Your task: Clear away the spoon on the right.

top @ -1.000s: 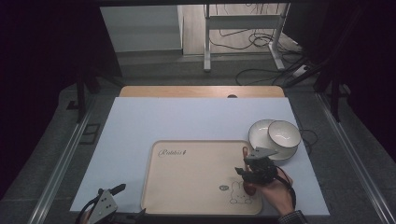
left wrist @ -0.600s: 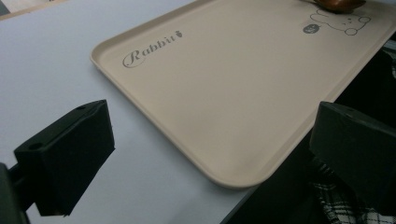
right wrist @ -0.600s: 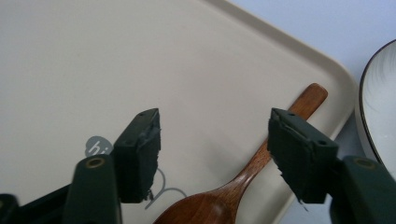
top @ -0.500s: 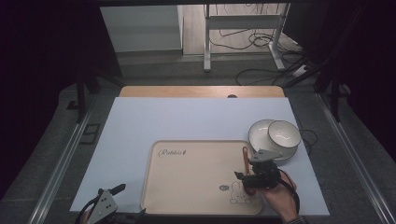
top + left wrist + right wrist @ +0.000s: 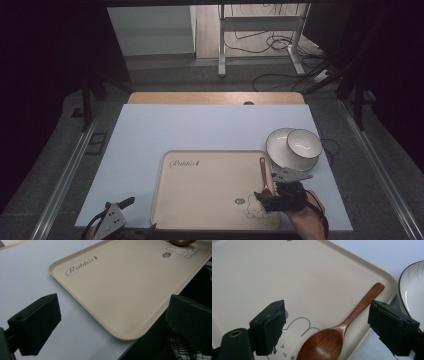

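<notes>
Wooden spoon (image 5: 342, 327) lying free on the beige tray (image 5: 210, 200) near its right edge, beside the stacked bowls (image 5: 294, 147); right gripper (image 5: 332, 327), jaws just opened wide, straddles it untouched, while left gripper (image 5: 112, 322) rests open at the tray's near-left corner.

Pale blue bench (image 5: 200, 130) with a beige tray (image 5: 210, 190) and, just beside it, a white plate (image 5: 280, 152).

Black blocky jaws on each claw (image 5: 334, 327), grey triangular top plate, possibly a dark wrist strap
</notes>
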